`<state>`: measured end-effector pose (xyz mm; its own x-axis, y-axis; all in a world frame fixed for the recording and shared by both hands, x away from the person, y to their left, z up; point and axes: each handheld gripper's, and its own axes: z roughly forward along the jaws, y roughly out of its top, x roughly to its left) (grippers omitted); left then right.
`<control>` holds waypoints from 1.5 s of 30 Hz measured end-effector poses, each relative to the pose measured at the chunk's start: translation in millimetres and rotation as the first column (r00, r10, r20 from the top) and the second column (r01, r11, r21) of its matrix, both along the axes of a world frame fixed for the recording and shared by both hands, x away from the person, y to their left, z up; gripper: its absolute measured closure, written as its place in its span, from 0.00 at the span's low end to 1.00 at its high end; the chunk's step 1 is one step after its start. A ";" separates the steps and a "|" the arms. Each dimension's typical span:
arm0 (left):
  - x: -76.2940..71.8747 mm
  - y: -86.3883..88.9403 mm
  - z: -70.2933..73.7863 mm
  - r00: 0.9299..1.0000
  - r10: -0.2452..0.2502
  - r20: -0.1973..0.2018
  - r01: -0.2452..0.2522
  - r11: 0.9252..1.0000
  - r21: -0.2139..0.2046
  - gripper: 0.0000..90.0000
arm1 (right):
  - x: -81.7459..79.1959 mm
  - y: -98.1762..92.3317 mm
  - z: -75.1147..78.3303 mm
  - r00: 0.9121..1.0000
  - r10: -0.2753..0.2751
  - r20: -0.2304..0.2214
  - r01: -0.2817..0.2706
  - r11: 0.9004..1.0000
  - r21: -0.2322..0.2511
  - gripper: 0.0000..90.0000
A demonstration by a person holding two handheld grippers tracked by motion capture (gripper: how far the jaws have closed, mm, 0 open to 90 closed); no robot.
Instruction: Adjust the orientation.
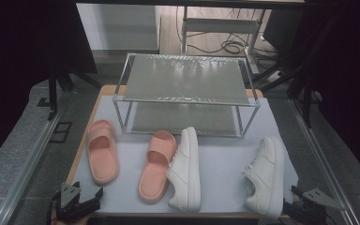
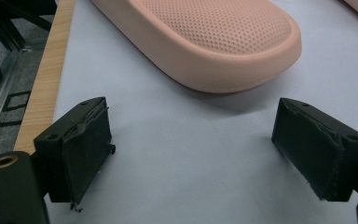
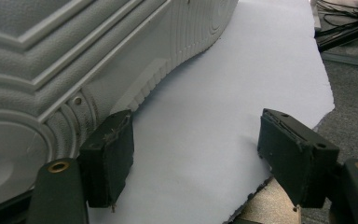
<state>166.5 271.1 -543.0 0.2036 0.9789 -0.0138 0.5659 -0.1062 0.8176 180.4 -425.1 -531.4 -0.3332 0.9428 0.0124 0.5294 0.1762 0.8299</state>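
While both gape | left claw [image 2: 191,154] near slipper [image 2: 205,37] | right claw [image 3: 196,158] beside sneaker [image 3: 74,60]

High view: fixed above the near edge, looking forward and down; whole white mat [image 1: 225,164] in frame, rack [image 1: 185,93] at upper centre. Left gripper view: rides low at the mat's near left corner, faces forward, very close to the heel of the left pink slipper [image 2: 205,42], also at frame left in the high view [image 1: 102,151]. Right gripper view: low at the near right corner, hard against the right white sneaker's sole [image 3: 74,70], frame right in the high view [image 1: 265,176].
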 end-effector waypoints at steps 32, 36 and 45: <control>0.6 4.7 3.8 1.000 0.006 -0.014 -0.007 0.999 -0.053 0.16 | -1.0 0.0 -1.4 1.000 -0.005 0.010 0.005 1.000 0.008 0.30; -0.7 6.0 6.5 1.000 0.010 -0.019 -0.011 0.998 -0.067 0.17 | -1.0 0.0 -1.5 1.000 -0.005 0.010 0.005 1.000 0.009 0.30; 0.1 -1.4 17.7 0.999 -0.034 -0.008 0.034 0.998 -0.049 0.18 | -1.1 0.1 -1.7 1.000 -0.007 0.012 0.007 1.000 0.010 0.30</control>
<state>166.6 269.8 -525.4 0.2365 0.9696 -0.0632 0.5701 -0.0858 0.8171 179.3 -425.1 -533.0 -0.3268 0.9449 0.0181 0.5206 0.1640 0.8379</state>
